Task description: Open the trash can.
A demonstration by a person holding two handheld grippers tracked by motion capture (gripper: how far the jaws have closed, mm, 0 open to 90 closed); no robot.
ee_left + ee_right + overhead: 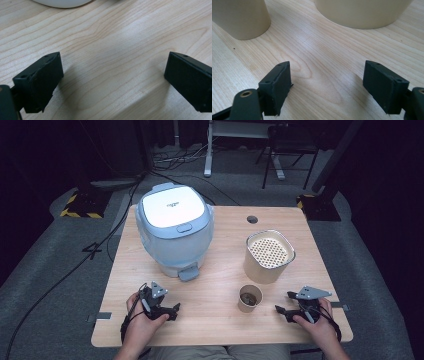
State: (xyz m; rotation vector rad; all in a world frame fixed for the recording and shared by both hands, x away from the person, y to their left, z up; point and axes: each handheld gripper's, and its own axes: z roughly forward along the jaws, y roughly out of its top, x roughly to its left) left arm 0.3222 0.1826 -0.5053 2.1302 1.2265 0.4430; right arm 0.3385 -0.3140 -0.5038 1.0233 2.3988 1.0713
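My left gripper [174, 312] rests near the front left of the wooden table [220, 270], held in a hand. Its jaws stand wide apart over bare wood, so it is open [113, 65]. At the front right, my right gripper [285, 302] is open too, with nothing between its jaws [327, 72]. A small beige cup [250, 298] with something dark inside stands between the two grippers, closer to the right one. The right gripper view has the cup [242, 17] ahead on the left.
A pale blue and white lidded appliance [174, 230] stands at the back left; its white base [62, 2] edges into the left gripper view. A beige pot with a perforated insert [269, 255] stands at right, its wall [362, 12] just ahead of the right gripper. A hole [252, 219] lies near the far edge.
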